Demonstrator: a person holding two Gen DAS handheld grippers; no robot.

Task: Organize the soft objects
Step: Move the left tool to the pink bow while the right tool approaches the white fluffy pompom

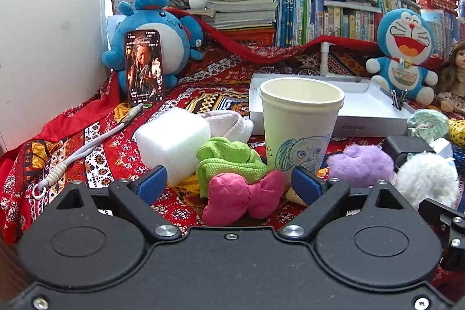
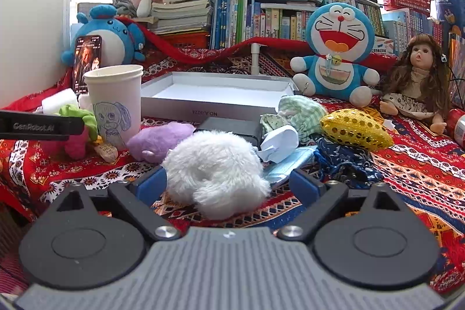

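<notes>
Left wrist view: soft things lie loose, shallow white cardboard tray [image 1: 375,109] empty
Both jaws wide, pink stuffed fabric bow [image 1: 241,196] and fluffy white pompom [image 2: 216,170] ungrasped

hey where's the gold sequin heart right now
In the right wrist view the gold sequin heart lies right of centre on the red patterned cloth, between the green checked fabric and the doll.

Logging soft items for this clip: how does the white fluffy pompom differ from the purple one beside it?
The white fluffy pompom is larger in view and long-furred; the purple pompom is smaller with a matted, cottony surface. The white one lies between the open right gripper fingers; the purple one sits farther back, next to the paper cup. Both rest loose on the patterned cloth.
</notes>
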